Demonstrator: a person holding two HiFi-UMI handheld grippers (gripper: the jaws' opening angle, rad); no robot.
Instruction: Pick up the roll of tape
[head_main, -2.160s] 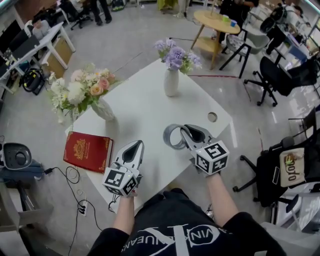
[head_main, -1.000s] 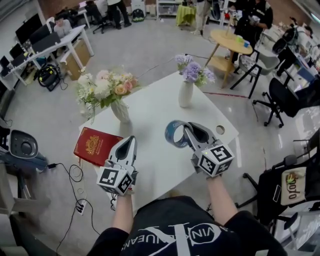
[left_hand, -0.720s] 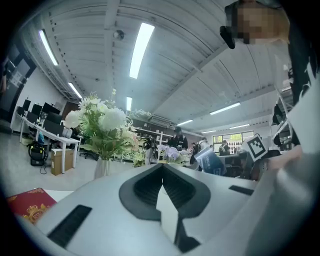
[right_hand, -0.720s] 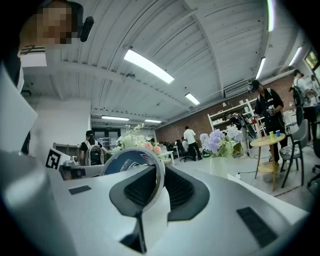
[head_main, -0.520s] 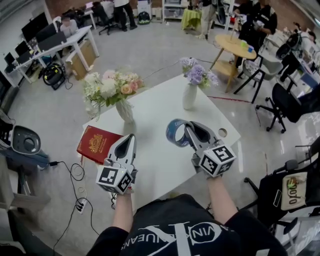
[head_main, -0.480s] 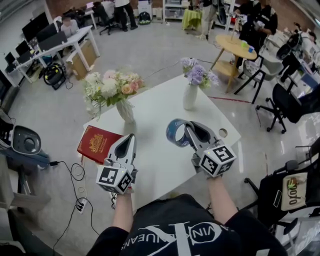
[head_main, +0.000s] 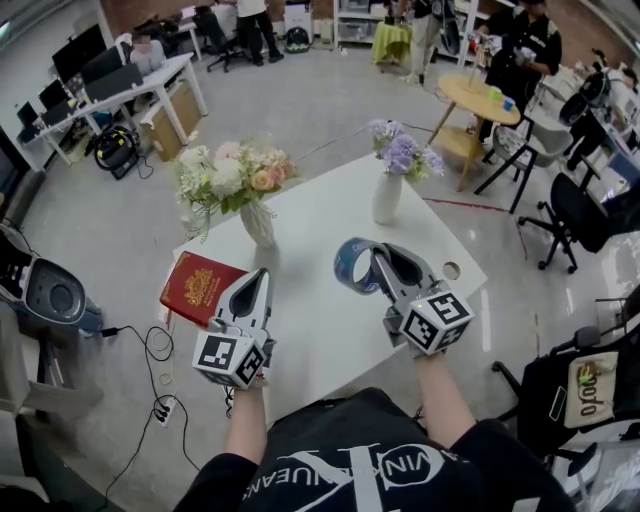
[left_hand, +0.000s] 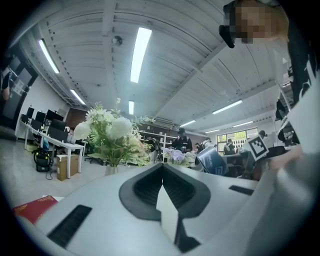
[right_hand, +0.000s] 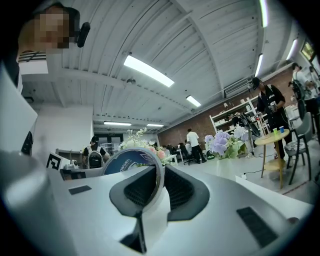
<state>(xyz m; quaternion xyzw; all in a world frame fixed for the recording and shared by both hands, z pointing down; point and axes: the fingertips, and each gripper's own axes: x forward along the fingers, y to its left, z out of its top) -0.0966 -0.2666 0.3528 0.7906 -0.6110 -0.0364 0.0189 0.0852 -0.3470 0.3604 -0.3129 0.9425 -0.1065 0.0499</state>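
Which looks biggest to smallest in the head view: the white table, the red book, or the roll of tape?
1. white table
2. red book
3. roll of tape; it is held nearer the camera, which flatters its size.

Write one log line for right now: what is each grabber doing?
left gripper: jaws shut, empty | right gripper: jaws shut on roll of tape | roll of tape: on edge, over white table

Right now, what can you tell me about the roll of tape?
The roll of tape is a ring, grey outside, blue and printed inside. It stands on its edge, held up above the white table. The right claw pinches its wall from inside and outside. Nothing else touches it.
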